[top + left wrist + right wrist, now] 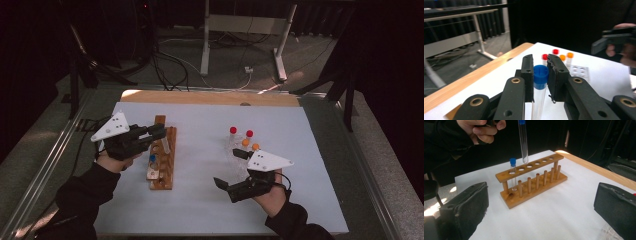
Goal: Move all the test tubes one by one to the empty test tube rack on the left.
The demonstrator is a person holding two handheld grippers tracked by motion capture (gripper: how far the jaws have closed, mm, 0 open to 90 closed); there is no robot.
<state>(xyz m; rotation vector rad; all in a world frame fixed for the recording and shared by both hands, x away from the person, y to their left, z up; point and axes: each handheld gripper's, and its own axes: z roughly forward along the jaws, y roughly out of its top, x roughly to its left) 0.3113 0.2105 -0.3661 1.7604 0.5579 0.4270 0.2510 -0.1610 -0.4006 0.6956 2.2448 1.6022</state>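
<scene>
- Tube with a blue cap sat between my left gripper's jaws, which were closed on it just at and below the cap; it hung upright over the rack.
- From the right gripper view, its rounded bottom hovered just above a hole near the rack's middle, not yet inside.
- I judged it light, stiff and breakable: thin clear glass or plastic, smooth enough to slip, so a gentle, square squeeze high up by the cap seemed the safest hold.
- Gripping near the cap left the long body free to enter the hole, but the tip could swing and knock the rack's top board.
- A second blue-capped tube already stood in the end hole, with an empty hole between it and my target.
- My right gripper was spread wide and held nothing, resting low over the white mat.
- Red- and orange-capped tubes waited in a cluster just beyond it, well apart from the rack.
</scene>
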